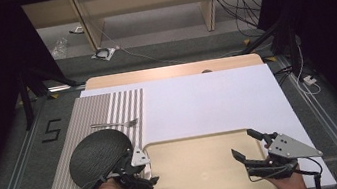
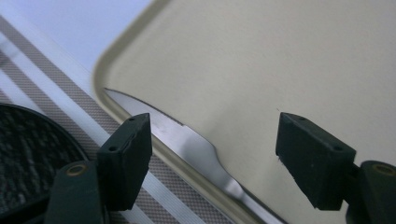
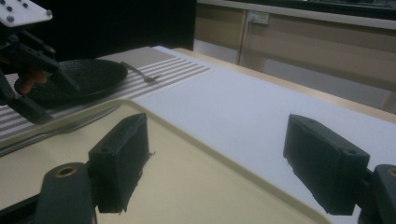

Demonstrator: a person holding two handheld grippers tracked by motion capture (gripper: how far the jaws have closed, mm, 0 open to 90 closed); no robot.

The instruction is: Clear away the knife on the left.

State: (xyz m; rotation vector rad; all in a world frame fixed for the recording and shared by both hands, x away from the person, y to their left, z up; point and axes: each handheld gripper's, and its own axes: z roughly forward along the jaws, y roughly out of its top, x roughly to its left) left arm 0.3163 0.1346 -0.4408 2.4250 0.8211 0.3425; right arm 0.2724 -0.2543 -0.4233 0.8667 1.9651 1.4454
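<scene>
Striped mat (image 1: pixel 89 136) bears plate (image 1: pixel 98 154), fork (image 1: pixel 116 124); knife (image 2: pixel 187 144) on tray rim (image 2: pixel 100 77); both jaws released.

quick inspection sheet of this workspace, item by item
surface: white board on the table, striped placemat at left, beige tray in front
job's things: knife lying on the tray's left rim; black plate and fork on the placemat
clutter: nothing seen
grippers: left gripper open over the knife, pads off it; right gripper open over the tray, empty
cables: cables on the floor behind the table
surroundings: wooden shelving at the back, dark curtains at the sides
</scene>
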